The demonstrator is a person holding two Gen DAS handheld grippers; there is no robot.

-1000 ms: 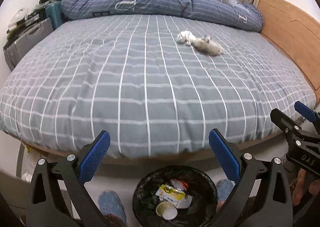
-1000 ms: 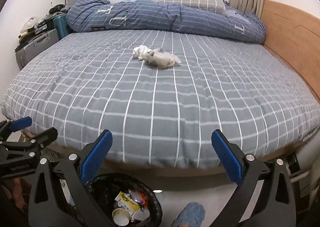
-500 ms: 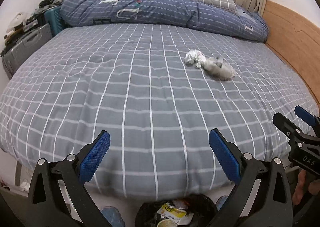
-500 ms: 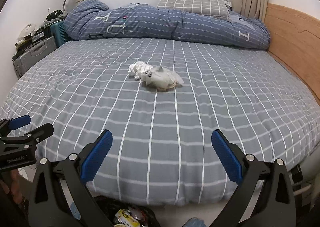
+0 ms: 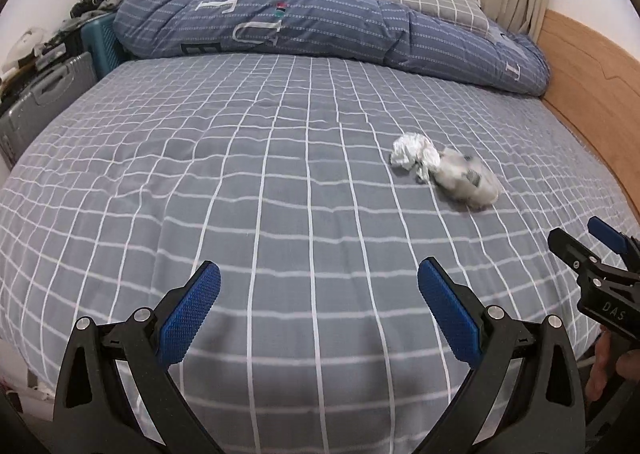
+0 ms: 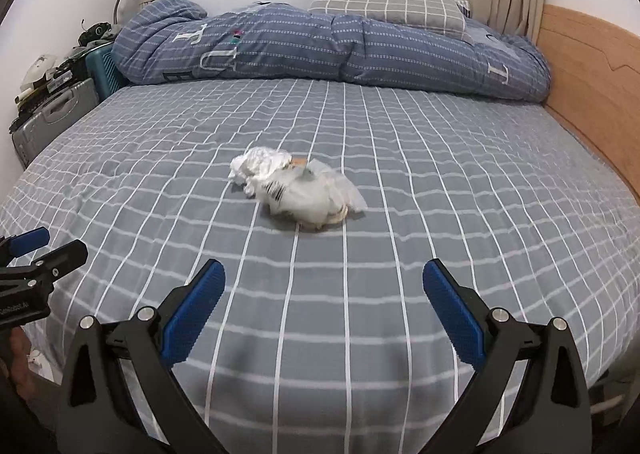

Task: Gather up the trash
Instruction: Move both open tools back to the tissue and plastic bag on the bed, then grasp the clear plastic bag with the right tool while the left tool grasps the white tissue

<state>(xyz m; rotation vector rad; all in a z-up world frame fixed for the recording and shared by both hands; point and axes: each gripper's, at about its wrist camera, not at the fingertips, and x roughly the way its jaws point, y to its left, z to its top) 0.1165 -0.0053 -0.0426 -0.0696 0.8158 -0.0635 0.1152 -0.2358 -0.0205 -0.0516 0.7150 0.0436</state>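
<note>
A crumpled white paper wad [image 5: 414, 153] [image 6: 256, 167] and a clear plastic bag of scraps [image 5: 466, 179] [image 6: 316, 196] lie touching each other on the grey checked bed [image 5: 240, 158] [image 6: 440, 174]. My left gripper [image 5: 318, 304] hovers open over the near part of the bed, with the trash ahead and to its right. Open too, my right gripper [image 6: 323, 304] points almost straight at the trash, a short way short of it. Each gripper shows at the edge of the other's view: the right gripper [image 5: 592, 254] and the left gripper [image 6: 44, 246].
A rolled blue duvet [image 5: 320, 26] [image 6: 340, 46] and a checked pillow [image 6: 384, 4] lie along the far side. A wooden headboard [image 6: 592, 66] bounds the right. Grey and teal suitcases [image 5: 48, 94] [image 6: 56, 118] with clutter stand at the left wall.
Both grippers rose and moved forward over the bed, toward the trash. The black bin with trash on the floor, seen earlier at the bottom, has dropped out of view.
</note>
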